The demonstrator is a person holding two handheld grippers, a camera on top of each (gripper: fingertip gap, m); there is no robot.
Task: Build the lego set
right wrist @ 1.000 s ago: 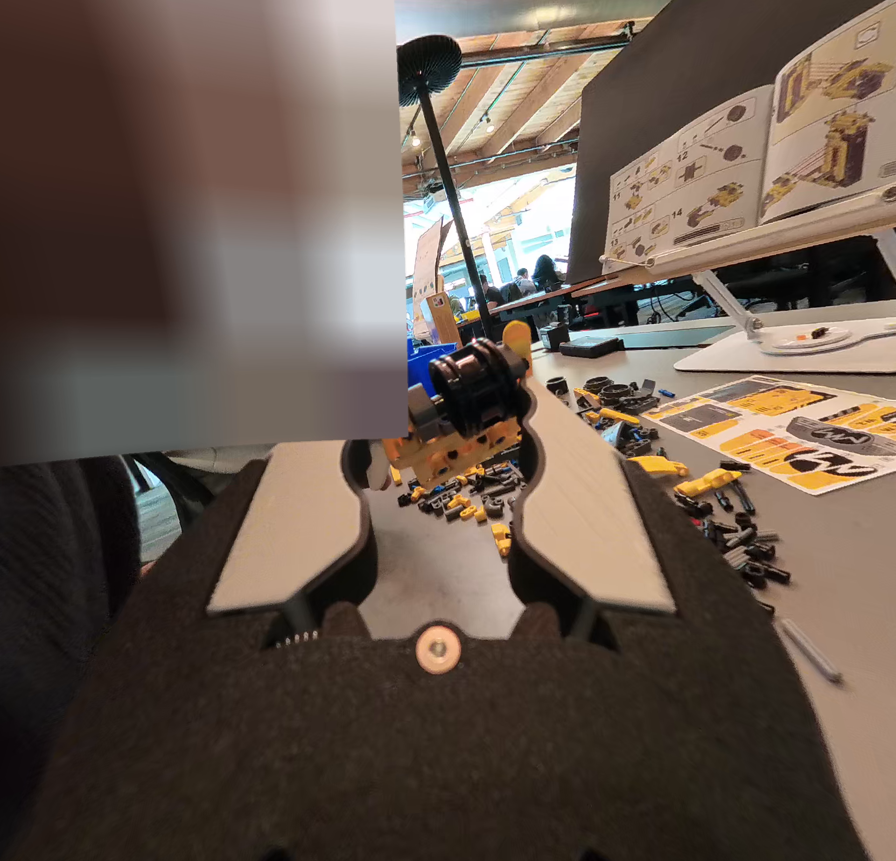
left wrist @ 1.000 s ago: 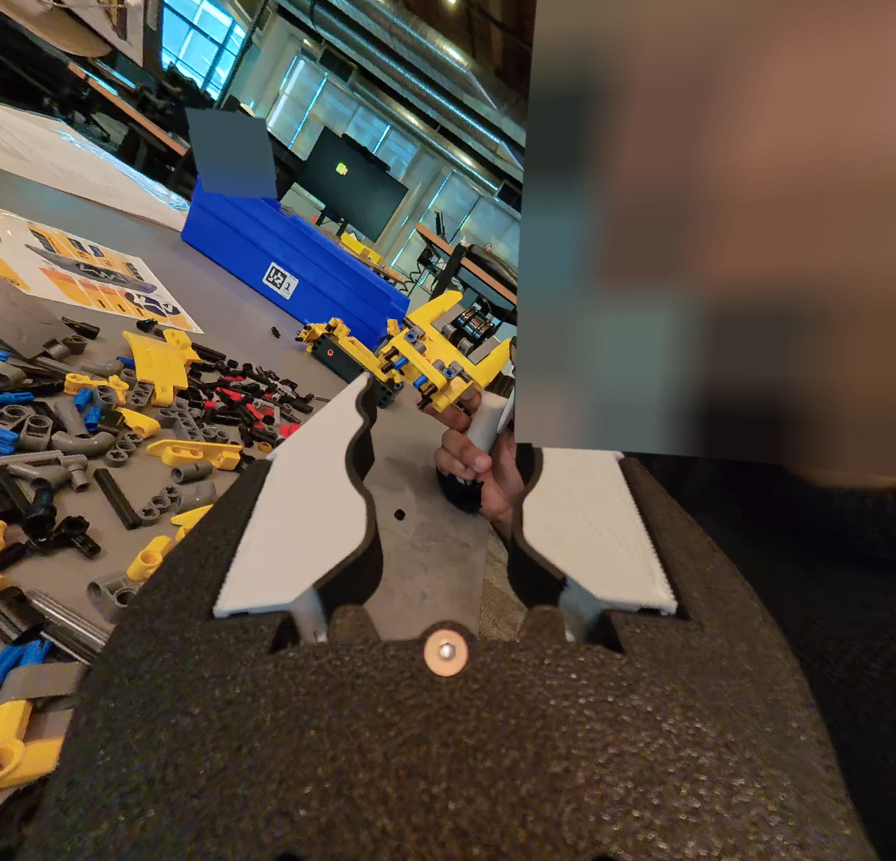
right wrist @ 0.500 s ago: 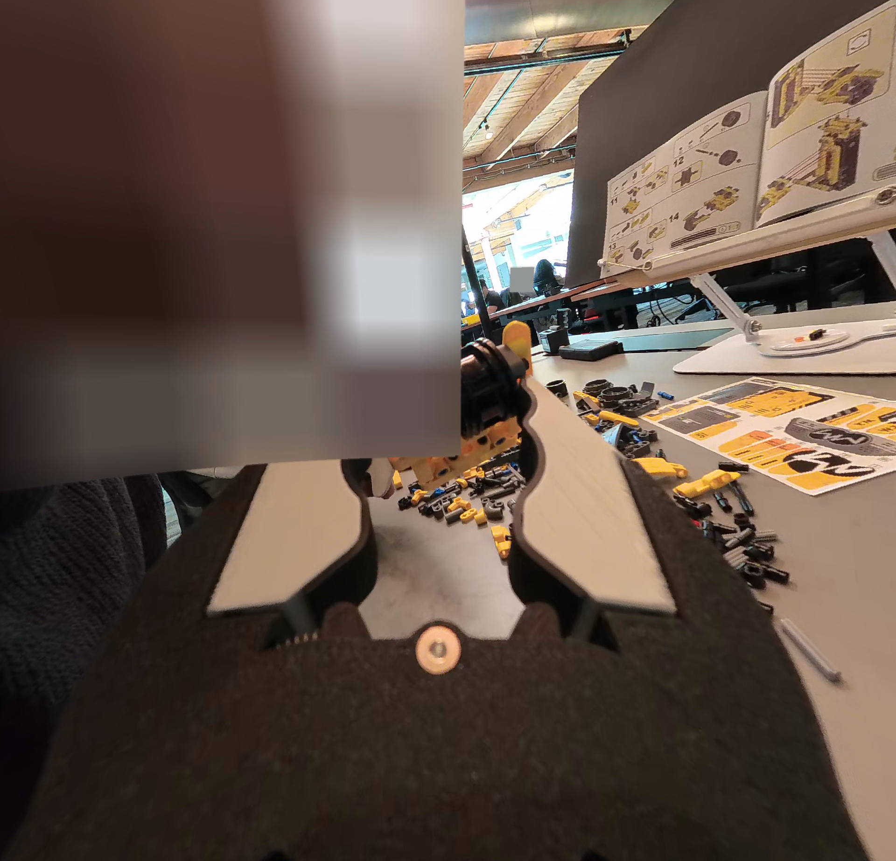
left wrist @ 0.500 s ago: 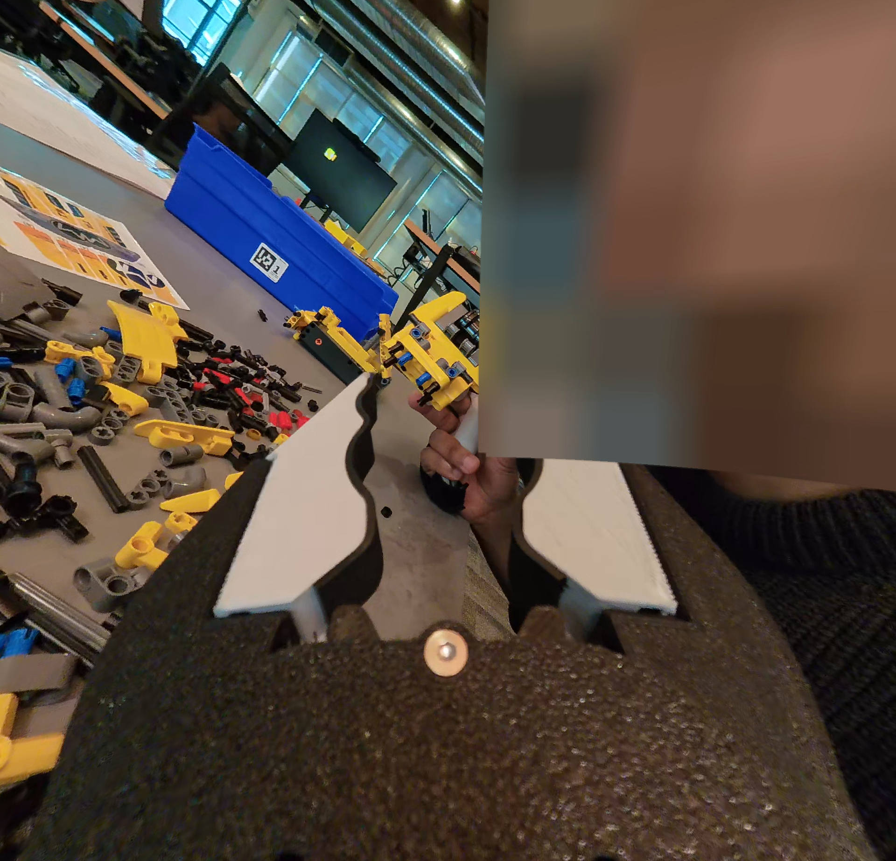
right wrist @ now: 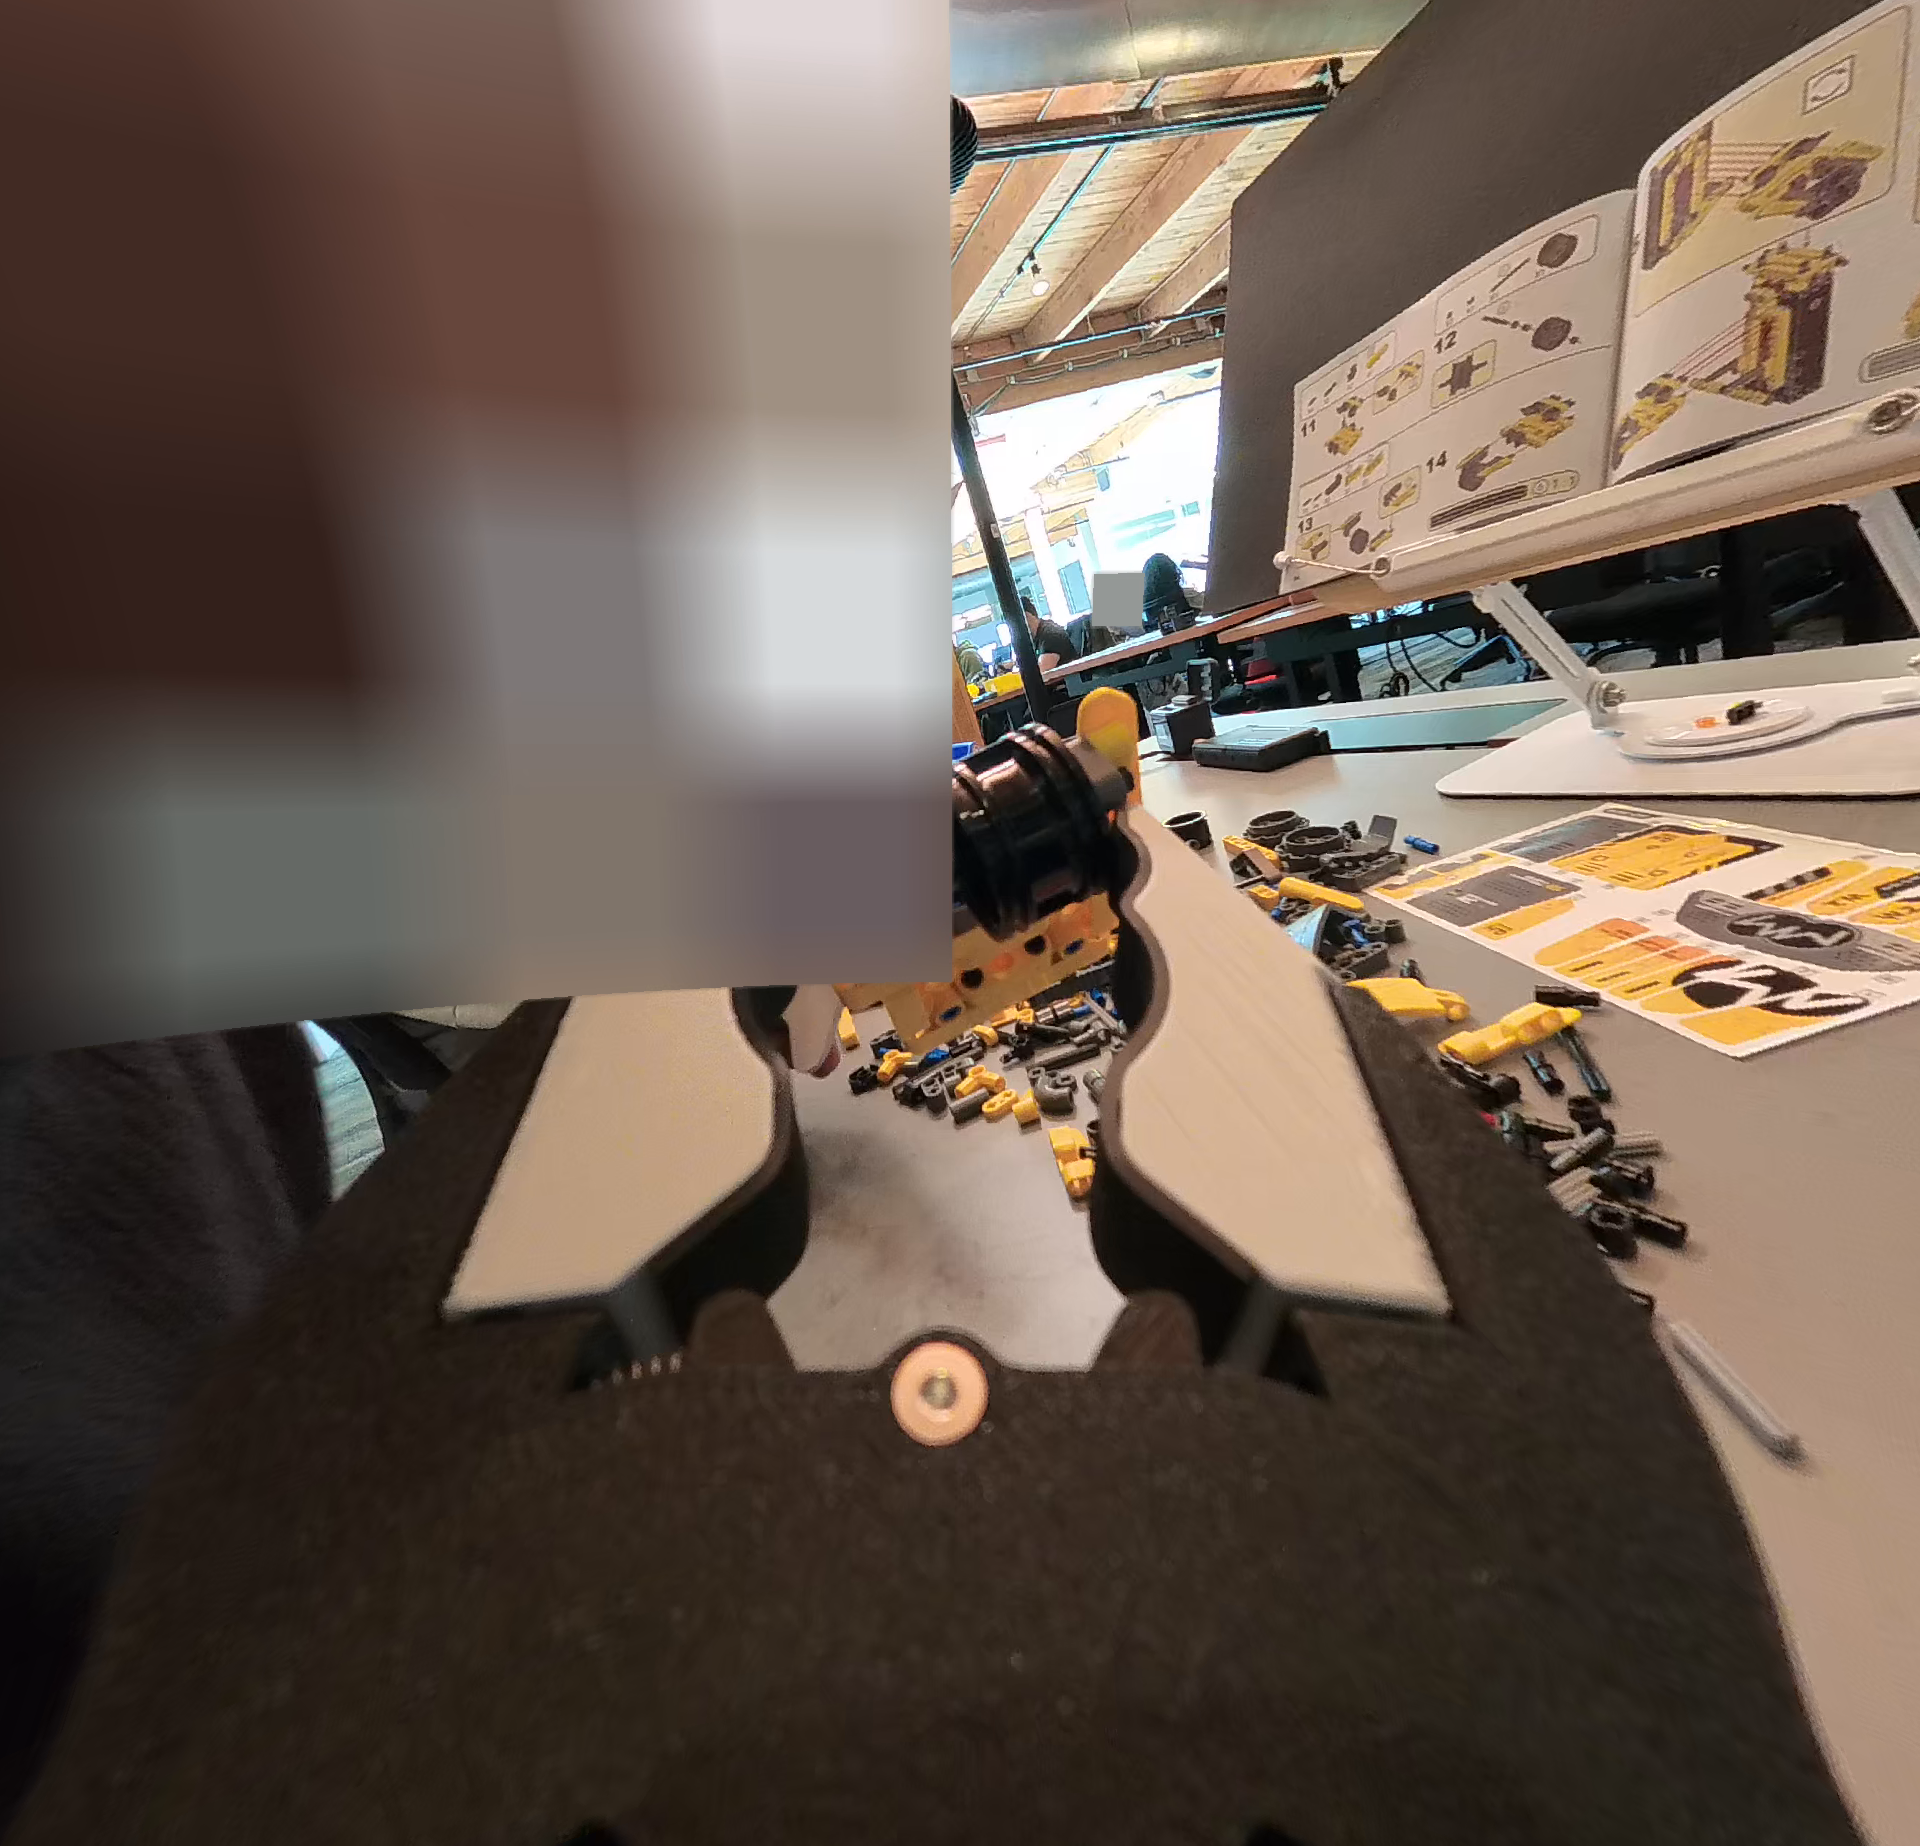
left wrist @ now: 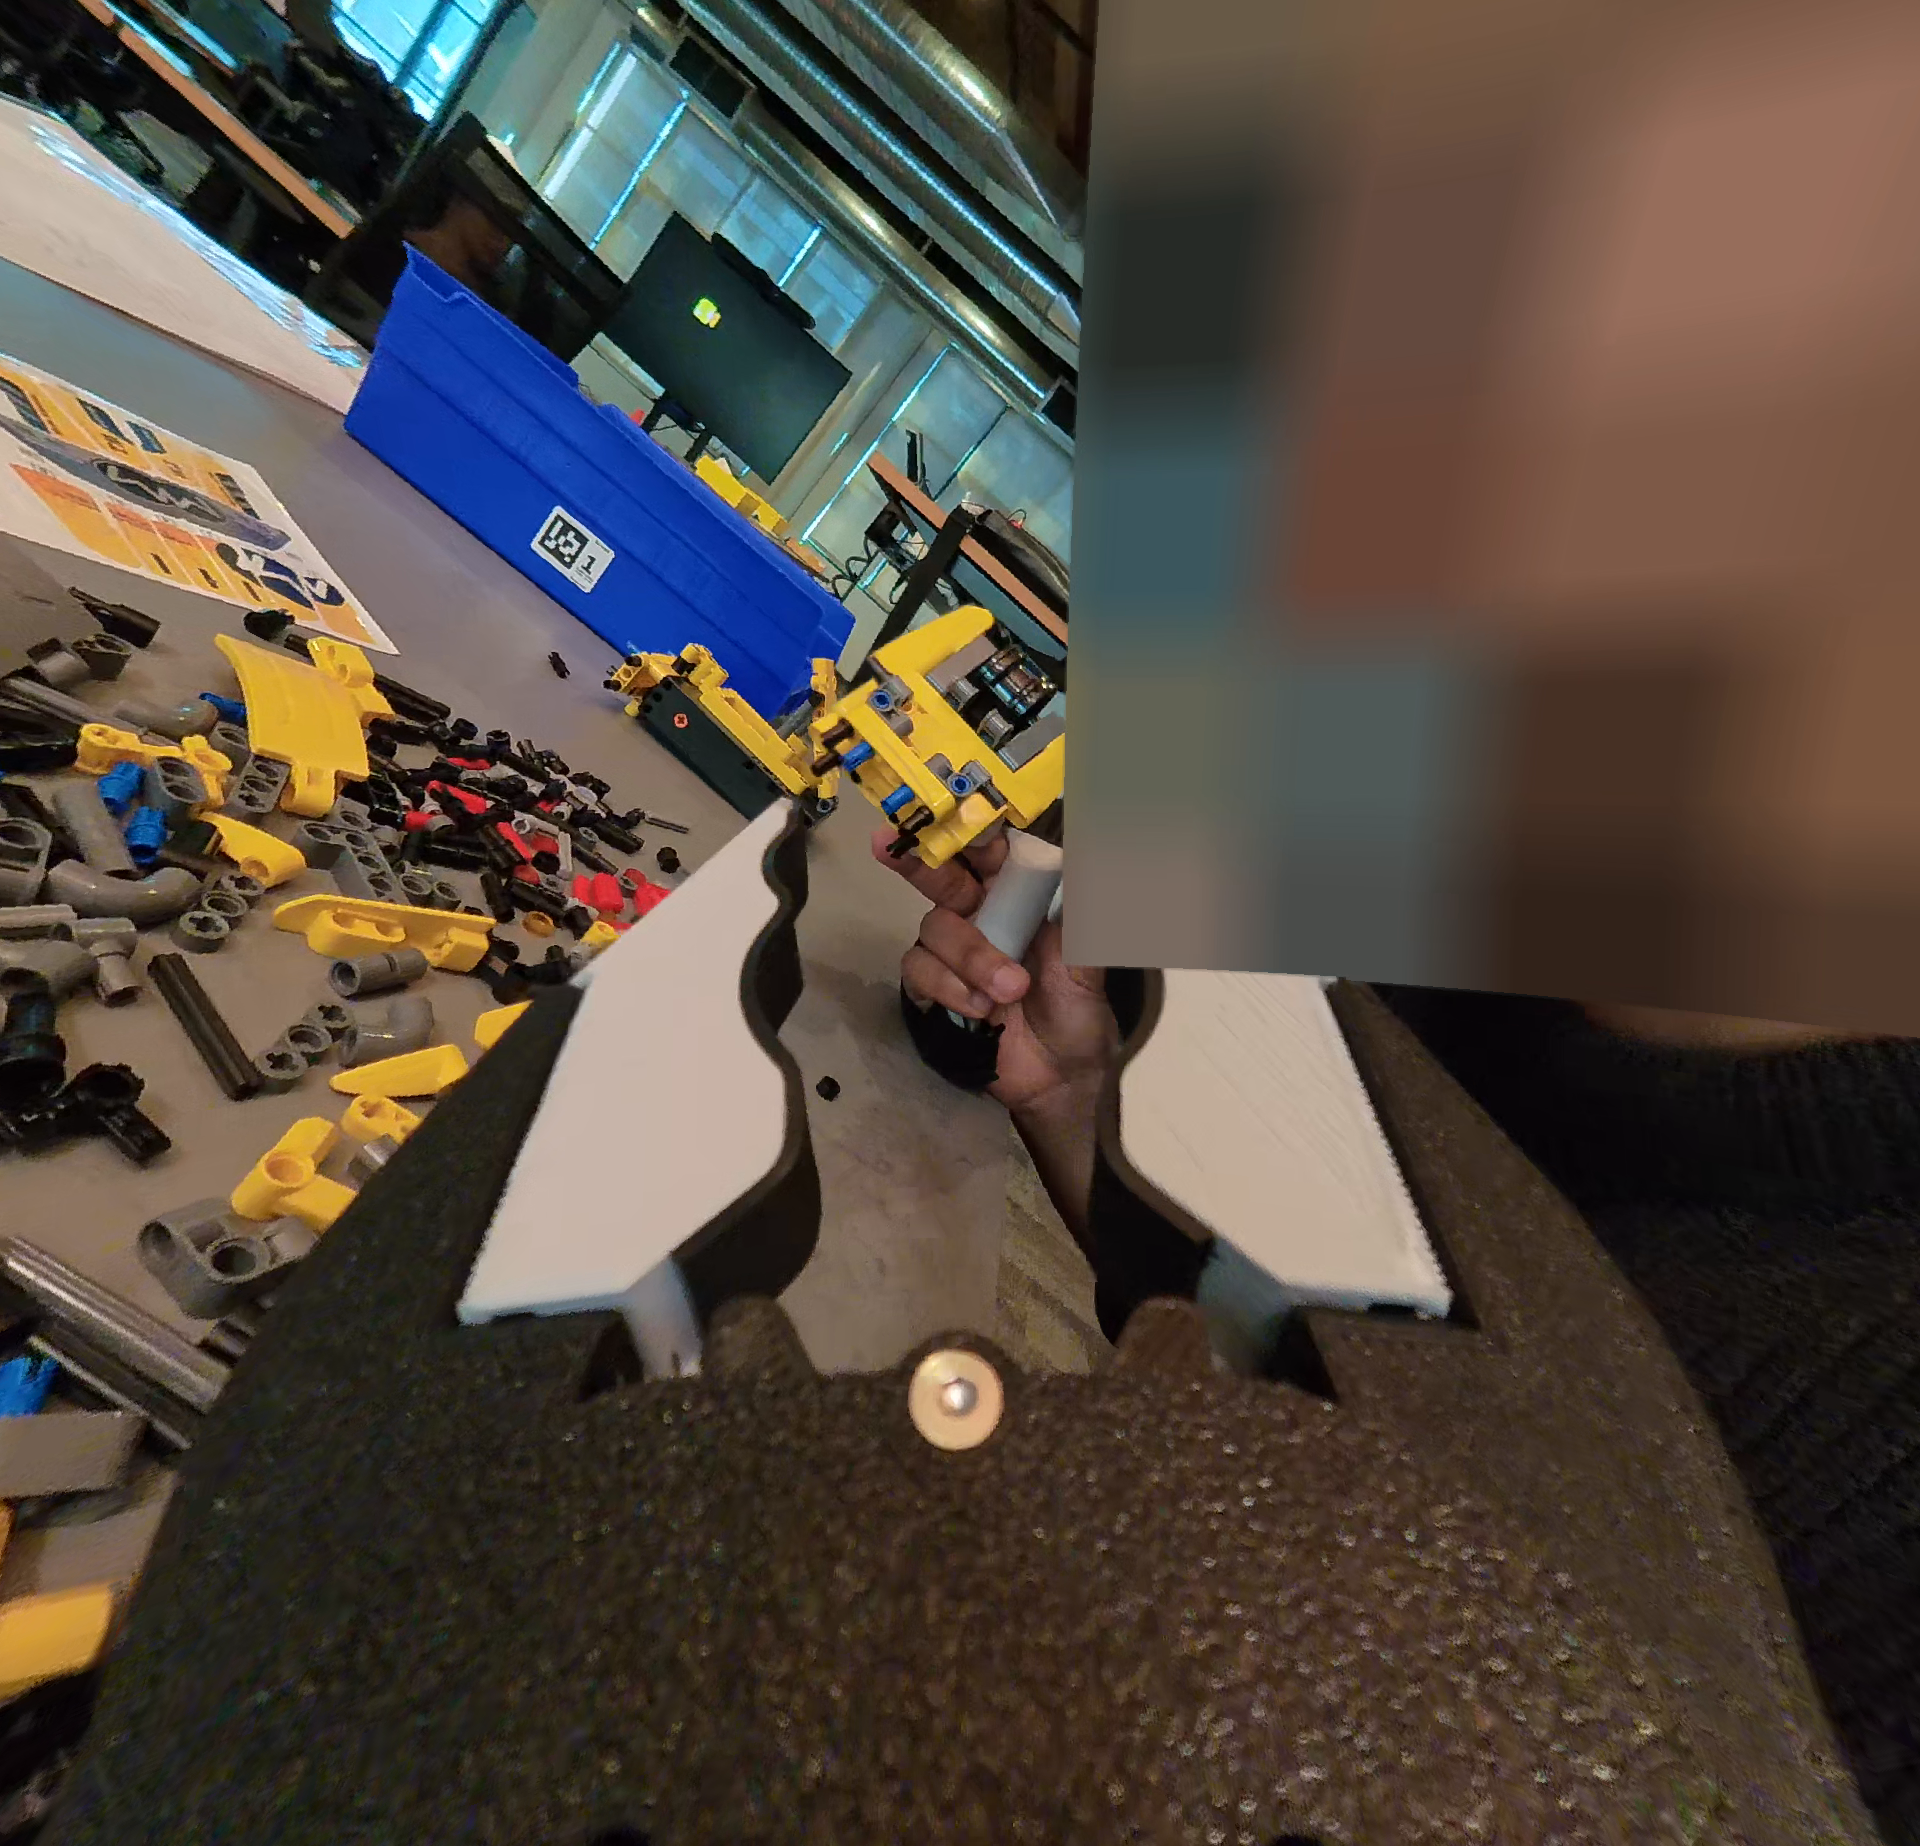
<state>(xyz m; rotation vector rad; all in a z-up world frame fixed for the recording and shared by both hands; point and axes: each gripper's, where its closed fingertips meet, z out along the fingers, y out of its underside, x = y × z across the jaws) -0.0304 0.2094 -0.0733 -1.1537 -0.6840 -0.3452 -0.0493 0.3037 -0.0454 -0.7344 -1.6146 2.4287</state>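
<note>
Two grippers: left gripper (left wrist: 956, 913) splayed empty, right gripper (right wrist: 940, 923) clamping yellow plastic brick assembly with black wheel (right wrist: 1023, 861), lifted clear of scattered loose pieces (left wrist: 312, 913).

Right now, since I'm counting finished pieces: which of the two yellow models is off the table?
The yellow model raised above the person's hand; the other model lies on the table beside the blue bin.

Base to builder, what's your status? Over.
Left gripper open, empty. Right gripper at yellow model, grip unclear. Loose parts on table beneath. Over.
</note>
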